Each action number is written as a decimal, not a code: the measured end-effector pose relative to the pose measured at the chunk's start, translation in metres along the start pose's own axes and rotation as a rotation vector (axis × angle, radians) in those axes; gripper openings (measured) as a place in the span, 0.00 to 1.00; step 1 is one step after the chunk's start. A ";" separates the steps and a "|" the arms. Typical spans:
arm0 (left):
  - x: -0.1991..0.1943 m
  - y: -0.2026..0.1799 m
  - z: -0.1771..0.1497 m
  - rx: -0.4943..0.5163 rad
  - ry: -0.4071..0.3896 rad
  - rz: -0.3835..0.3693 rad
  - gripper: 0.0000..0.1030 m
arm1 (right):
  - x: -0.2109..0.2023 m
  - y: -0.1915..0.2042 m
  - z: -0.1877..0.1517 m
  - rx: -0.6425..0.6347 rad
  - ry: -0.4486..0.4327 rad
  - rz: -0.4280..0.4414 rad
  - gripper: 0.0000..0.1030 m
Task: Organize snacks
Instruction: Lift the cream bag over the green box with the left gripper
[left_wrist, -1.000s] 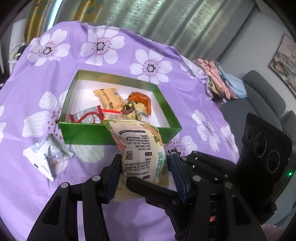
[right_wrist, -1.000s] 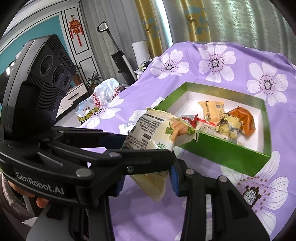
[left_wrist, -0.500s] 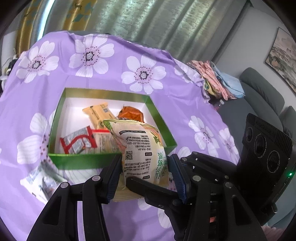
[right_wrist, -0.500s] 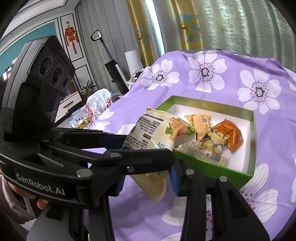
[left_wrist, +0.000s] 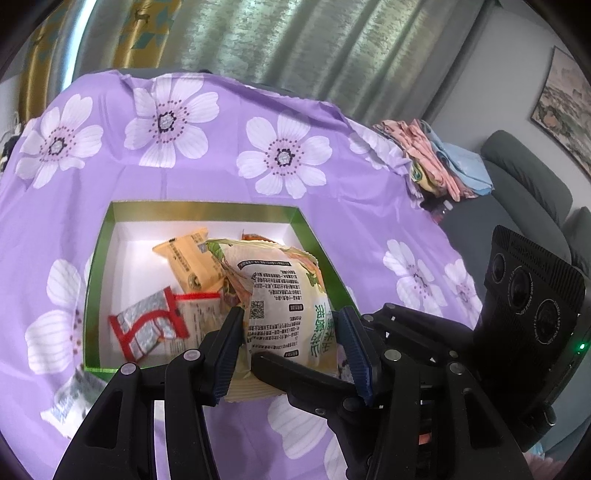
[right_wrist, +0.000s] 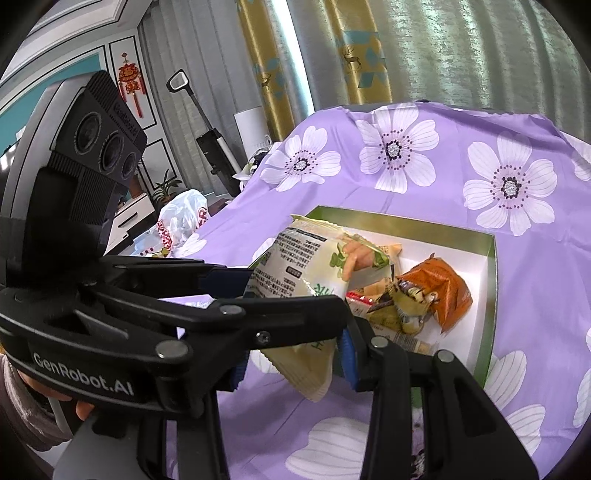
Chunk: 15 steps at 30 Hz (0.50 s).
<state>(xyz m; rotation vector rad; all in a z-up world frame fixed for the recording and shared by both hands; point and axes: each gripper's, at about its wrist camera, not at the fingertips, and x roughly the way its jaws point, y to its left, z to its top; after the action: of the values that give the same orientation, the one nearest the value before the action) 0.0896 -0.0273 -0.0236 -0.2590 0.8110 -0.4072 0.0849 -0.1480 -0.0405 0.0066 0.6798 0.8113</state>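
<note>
Both tongs clamped on one pale green-and-cream snack bag (left_wrist: 284, 306), printed back with QR code facing the left camera. Left tongs (left_wrist: 291, 343) gripping the bag's lower half, blue pads flat against both sides. Right tongs (right_wrist: 291, 354) pinching the bag's bottom seam from the other side, crimped edge sticking out below the pads. Bag held in the air over the near edge of the green box (left_wrist: 207, 208), top end leaning over the box interior, bottom seam outside the near wall.

Inside the box, on white floor: yellow-orange packet (left_wrist: 188, 262), red-and-silver packet (left_wrist: 147, 328), orange wrapper (right_wrist: 439, 288), small yellow-brown wrapped pieces (right_wrist: 402, 306). Loosely piled toward the middle and right.

White sachet (left_wrist: 74, 402) lying outside the box on the purple flower cloth (left_wrist: 332, 206) covering the table, just beside the near-left corner, blurred.

Folded cloths (left_wrist: 436, 162) at the far right table edge. White plastic bag (right_wrist: 181, 218) off the table to the left in the right view.
</note>
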 end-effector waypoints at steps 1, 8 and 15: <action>0.001 0.001 0.001 -0.001 0.000 -0.001 0.51 | 0.001 -0.002 0.001 0.000 -0.001 -0.001 0.40; 0.014 0.004 0.010 0.007 0.008 0.000 0.51 | 0.010 -0.015 0.007 0.008 0.001 -0.007 0.40; 0.030 0.012 0.015 -0.006 0.027 -0.008 0.51 | 0.021 -0.027 0.009 0.023 0.019 -0.014 0.40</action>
<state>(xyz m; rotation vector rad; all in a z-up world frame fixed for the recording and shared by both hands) 0.1221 -0.0286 -0.0378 -0.2633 0.8376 -0.4167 0.1181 -0.1509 -0.0523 0.0149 0.7067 0.7913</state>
